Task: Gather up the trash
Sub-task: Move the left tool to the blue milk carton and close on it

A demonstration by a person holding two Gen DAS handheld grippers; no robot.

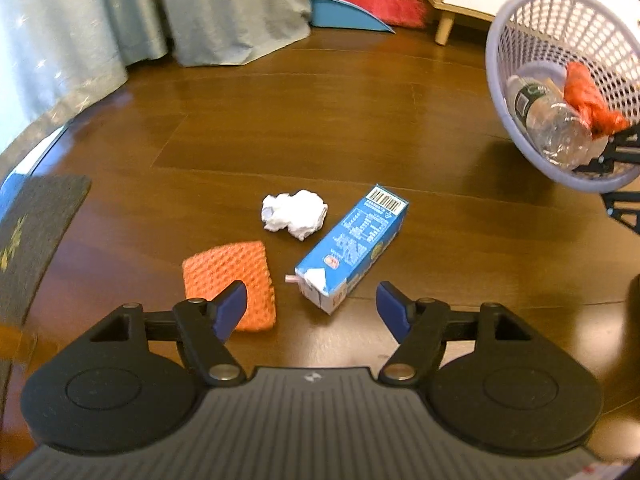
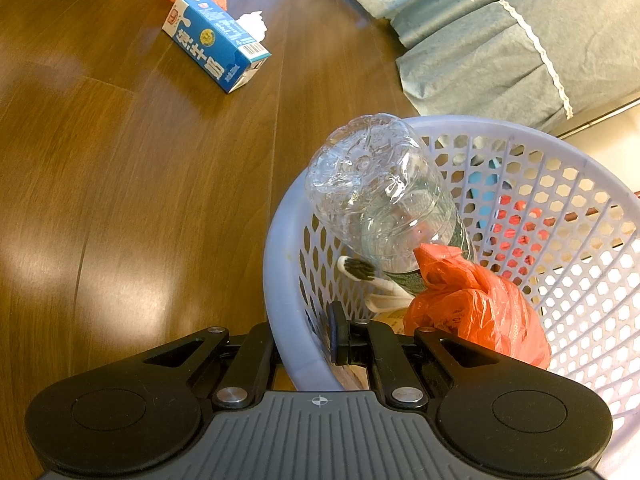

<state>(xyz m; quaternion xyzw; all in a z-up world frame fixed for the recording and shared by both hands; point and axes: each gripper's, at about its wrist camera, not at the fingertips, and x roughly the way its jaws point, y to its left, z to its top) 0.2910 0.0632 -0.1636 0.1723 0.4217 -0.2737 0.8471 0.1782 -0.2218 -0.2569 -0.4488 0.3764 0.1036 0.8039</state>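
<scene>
Blue pads tip the left claw (image 1: 312, 306), which is held wide open with nothing between its fingers, just above the wooden floor (image 1: 280, 120). Directly ahead of its gap, and closest, the blue milk carton (image 1: 352, 248) lies on its side with its torn spout end pointing back toward the claw; partly behind the claw's left finger lies the orange mesh sleeve (image 1: 228, 272), and a little beyond both sits the crumpled white paper (image 1: 294, 214). As a judgement, the carton is the piece in hand: it would best be taken across its narrow faces, with the claw lowered squarely over the body and not over the flimsy spout, and closed only so far that the carton is not crushed or squirted. Far to the claw's right, the lavender basket (image 1: 516, 120) is seen tilted and raised. Only the right wrist view shows why: the right claw (image 2: 340, 340) is closed tight on the basket's rim, one finger inside and one outside. That view also shows the contents more fully, a clear plastic bottle (image 2: 376, 196), an orange plastic bag (image 2: 476, 304) and a toothbrush (image 2: 360, 270), whereas the paper is almost hidden behind the carton there. Further off, a curtain (image 1: 120, 12) and a dustpan (image 1: 344, 14) are shown by the left view alone.
</scene>
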